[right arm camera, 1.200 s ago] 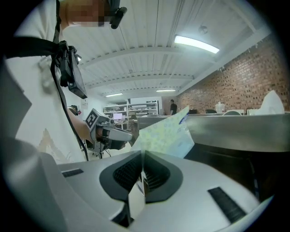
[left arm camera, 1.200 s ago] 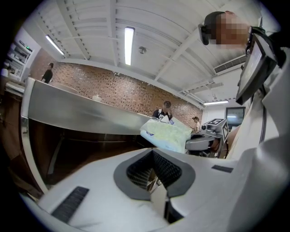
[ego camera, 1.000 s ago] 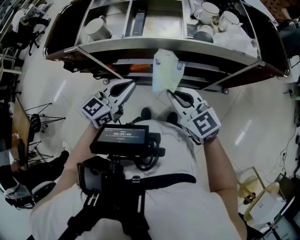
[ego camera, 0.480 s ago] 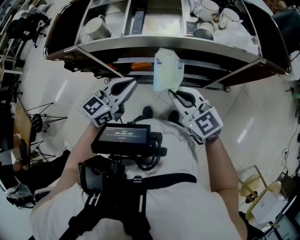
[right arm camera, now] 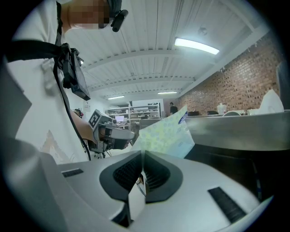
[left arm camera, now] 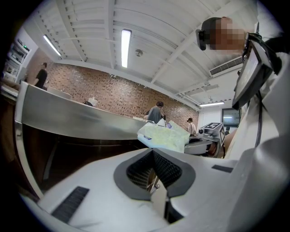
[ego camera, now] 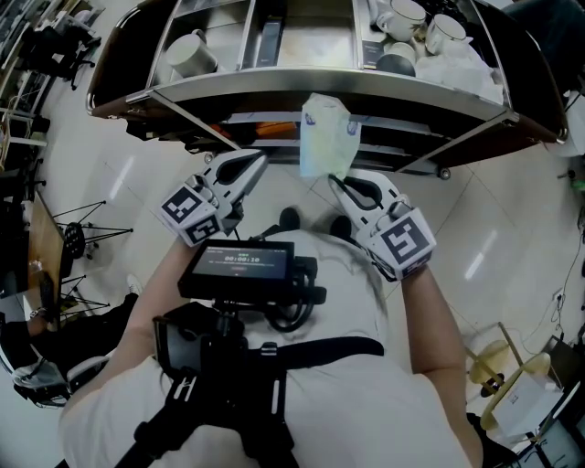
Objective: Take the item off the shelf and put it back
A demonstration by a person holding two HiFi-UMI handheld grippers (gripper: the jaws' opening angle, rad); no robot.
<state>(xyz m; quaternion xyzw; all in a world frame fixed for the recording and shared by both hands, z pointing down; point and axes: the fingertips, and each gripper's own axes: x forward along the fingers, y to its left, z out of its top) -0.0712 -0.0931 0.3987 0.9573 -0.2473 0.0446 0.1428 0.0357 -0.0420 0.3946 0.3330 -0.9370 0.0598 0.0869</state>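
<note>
A pale green soft packet [ego camera: 327,137] hangs in front of the metal shelf cart's top rim [ego camera: 228,87]. My right gripper [ego camera: 335,181] is shut on the packet's lower edge and holds it upright. In the right gripper view the packet [right arm camera: 165,136] rises from the closed jaws of that gripper [right arm camera: 142,152]. My left gripper [ego camera: 260,162] is level with it on the left, jaws shut and empty, a short way from the packet. In the left gripper view its tips [left arm camera: 152,151] meet, with the packet [left arm camera: 164,137] beyond them.
The cart's top tray holds a white mug [ego camera: 189,53] at the left and several cups [ego camera: 402,20] at the right. An orange item [ego camera: 274,130] lies on the lower shelf. Tripods [ego camera: 73,238] stand on the white tiled floor to the left.
</note>
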